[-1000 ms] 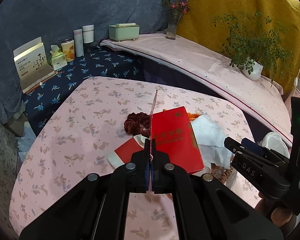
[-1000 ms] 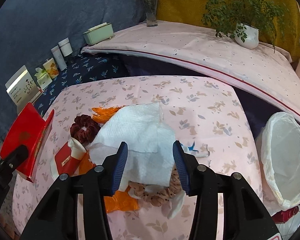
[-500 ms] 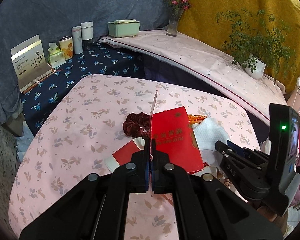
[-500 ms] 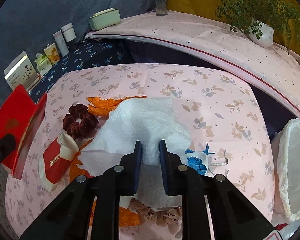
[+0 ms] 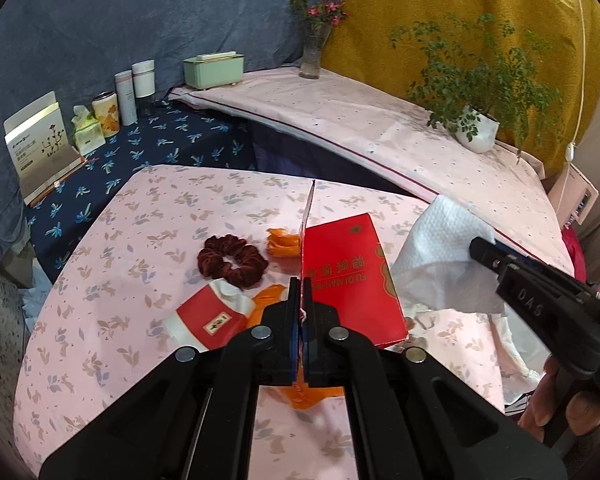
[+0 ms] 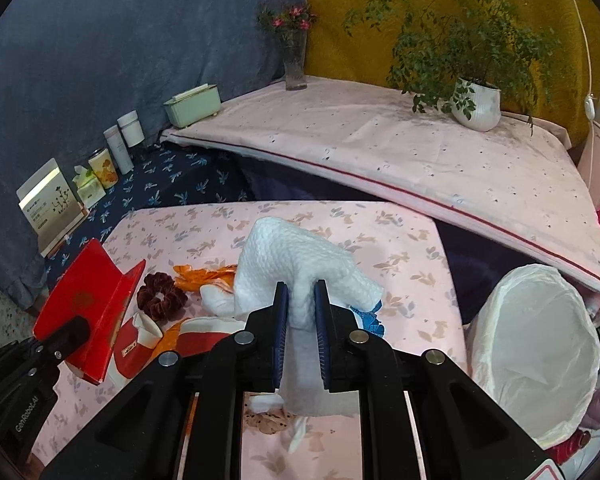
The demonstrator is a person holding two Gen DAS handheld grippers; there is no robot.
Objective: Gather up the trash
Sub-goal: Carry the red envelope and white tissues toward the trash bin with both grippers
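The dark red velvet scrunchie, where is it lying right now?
The dark red velvet scrunchie lies on the pink floral tablecloth, left of centre in the left wrist view, between the crumpled orange wrapper and the small red-and-white packet.

A lived-in home room: a floral-clothed tabletop, draped blue and mustard wall cloths, a flower vase, a potted plant, tissue box and a lined bin.
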